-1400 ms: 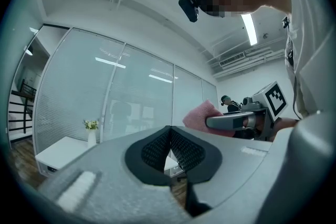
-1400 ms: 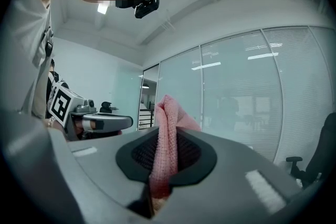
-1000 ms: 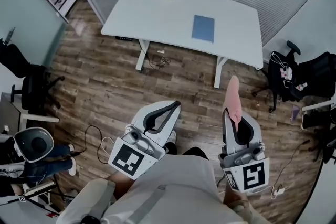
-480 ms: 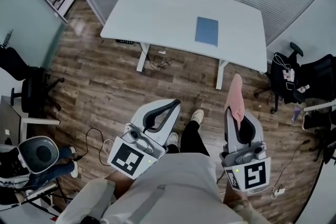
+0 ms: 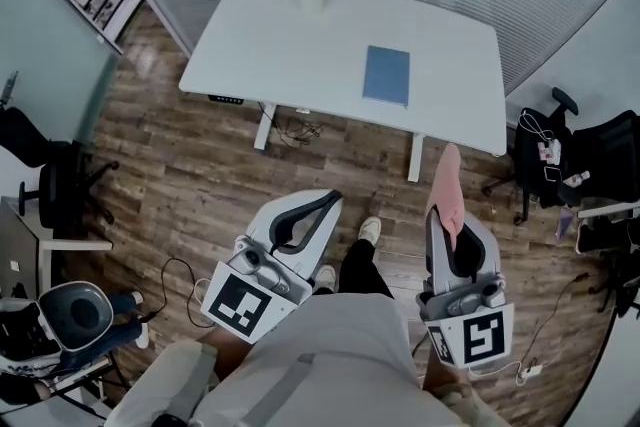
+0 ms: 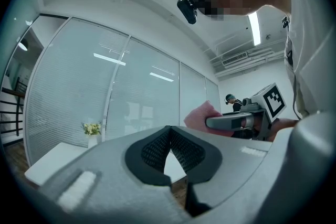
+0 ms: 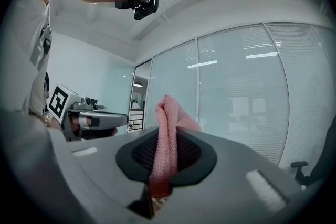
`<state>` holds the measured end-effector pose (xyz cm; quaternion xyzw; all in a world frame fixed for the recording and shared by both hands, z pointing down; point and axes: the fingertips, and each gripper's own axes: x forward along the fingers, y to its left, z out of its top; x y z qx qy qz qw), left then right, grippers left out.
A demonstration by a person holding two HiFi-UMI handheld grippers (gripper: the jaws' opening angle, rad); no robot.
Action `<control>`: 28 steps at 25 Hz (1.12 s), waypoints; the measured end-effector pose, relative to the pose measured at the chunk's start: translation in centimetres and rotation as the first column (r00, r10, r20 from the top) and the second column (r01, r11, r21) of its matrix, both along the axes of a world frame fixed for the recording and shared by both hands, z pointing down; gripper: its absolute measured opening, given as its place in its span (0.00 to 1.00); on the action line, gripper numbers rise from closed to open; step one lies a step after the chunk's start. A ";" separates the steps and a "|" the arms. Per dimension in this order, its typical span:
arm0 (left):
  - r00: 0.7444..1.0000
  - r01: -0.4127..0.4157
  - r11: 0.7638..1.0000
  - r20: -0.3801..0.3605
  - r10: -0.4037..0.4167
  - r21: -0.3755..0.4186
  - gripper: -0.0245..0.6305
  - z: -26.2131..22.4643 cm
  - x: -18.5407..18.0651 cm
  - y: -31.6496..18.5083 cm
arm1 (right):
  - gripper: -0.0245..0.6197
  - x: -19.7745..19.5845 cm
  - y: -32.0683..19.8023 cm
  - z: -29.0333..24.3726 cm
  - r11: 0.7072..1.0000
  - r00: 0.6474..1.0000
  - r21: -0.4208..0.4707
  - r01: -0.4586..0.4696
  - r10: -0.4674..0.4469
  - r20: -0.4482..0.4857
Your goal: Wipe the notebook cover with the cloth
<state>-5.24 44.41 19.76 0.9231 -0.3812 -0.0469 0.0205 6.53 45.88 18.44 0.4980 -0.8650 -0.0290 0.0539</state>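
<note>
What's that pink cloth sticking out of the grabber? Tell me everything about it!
The pink knitted cloth looks soft, with a bumpy woven texture. It is folded into a long, narrow bunch. The right hand-held gripper is shut on its lower part, so most of it sticks out past the jaw tips, ending in a rounded fold. It is held in the air, well short of the white table. Only the jaws touch it.

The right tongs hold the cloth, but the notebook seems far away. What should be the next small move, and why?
Probably step forward toward the white table. The right tongs are shut on the pink cloth, which stands up above them, while the blue notebook lies flat on the table, across a stretch of wooden floor. Wiping likely cannot start from here.
</note>
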 end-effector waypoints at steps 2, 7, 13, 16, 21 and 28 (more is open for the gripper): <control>1.000 0.003 1.000 0.000 -0.003 0.003 0.04 -0.1 1.1 -1.5 | 0.09 1.1 -1.5 0.0 1.000 1.000 0.001 0.001 -0.001 0.002; 1.000 0.011 1.000 0.013 -0.011 0.003 0.04 -0.3 3.4 -5.6 | 0.09 3.6 -5.6 0.2 1.000 1.000 -0.002 0.006 -0.006 0.018; 1.000 0.025 1.000 0.014 -0.025 0.003 0.04 -0.8 6.5 -11.1 | 0.09 6.5 -11.2 -0.3 1.000 1.000 -0.001 0.023 -0.023 0.021; 0.999 0.030 1.000 0.011 -0.030 0.000 0.04 -0.9 8.2 -13.8 | 0.09 8.1 -14.0 -0.2 0.999 0.999 -0.005 0.032 -0.032 0.020; 0.999 0.042 0.999 0.012 -0.041 -0.008 0.04 -0.8 10.9 -17.7 | 0.09 10.7 -18.0 -0.2 0.999 0.999 -0.004 0.047 -0.047 0.021; 0.998 0.058 0.998 0.015 -0.058 -0.011 0.04 -0.5 13.9 -22.0 | 0.09 13.6 -22.1 0.3 0.998 0.997 -0.018 0.067 -0.066 0.025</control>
